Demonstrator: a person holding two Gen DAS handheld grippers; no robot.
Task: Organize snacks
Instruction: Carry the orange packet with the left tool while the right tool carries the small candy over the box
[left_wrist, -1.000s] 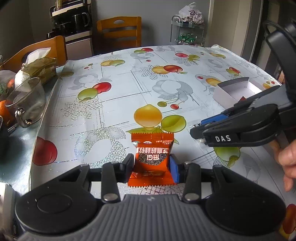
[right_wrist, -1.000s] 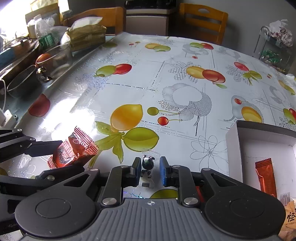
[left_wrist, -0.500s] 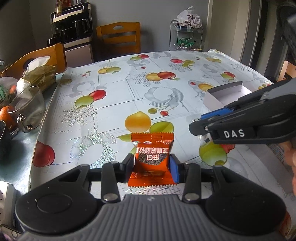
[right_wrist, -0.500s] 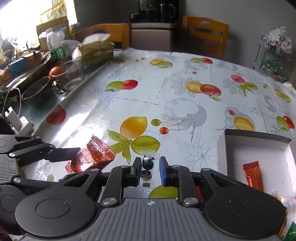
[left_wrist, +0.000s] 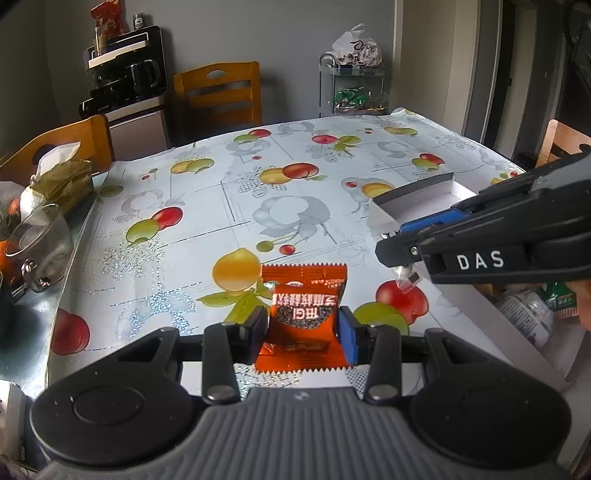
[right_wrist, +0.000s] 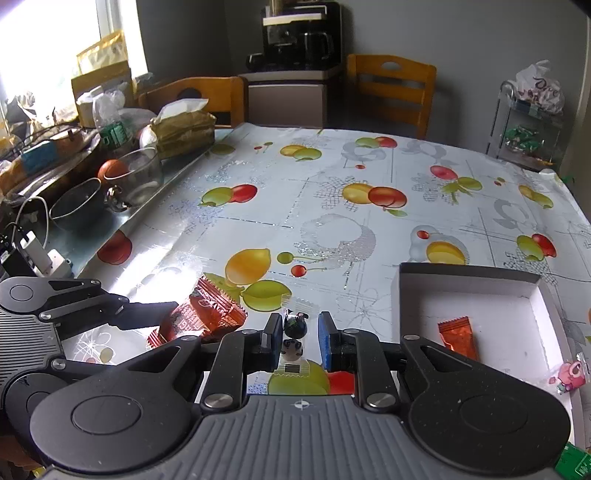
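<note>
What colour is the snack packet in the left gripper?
Orange snack packet, with a dark speckled band; clearest in the left wrist view.

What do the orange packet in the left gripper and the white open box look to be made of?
Orange snack packet: glossy plastic or foil film, judging by its sheen, creases and zigzag-cut ends. White open box: thin matte cardboard, probably; its walls are flat, folded at sharp corners, and show no shine.

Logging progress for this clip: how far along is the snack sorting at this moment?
Done: one orange packet and a pink-wrapped item already lie in the white box. In hand: the left gripper clamps an orange snack packet, and the right gripper pinches a small clear-wrapped candy. Left: both must reach the box.
</note>
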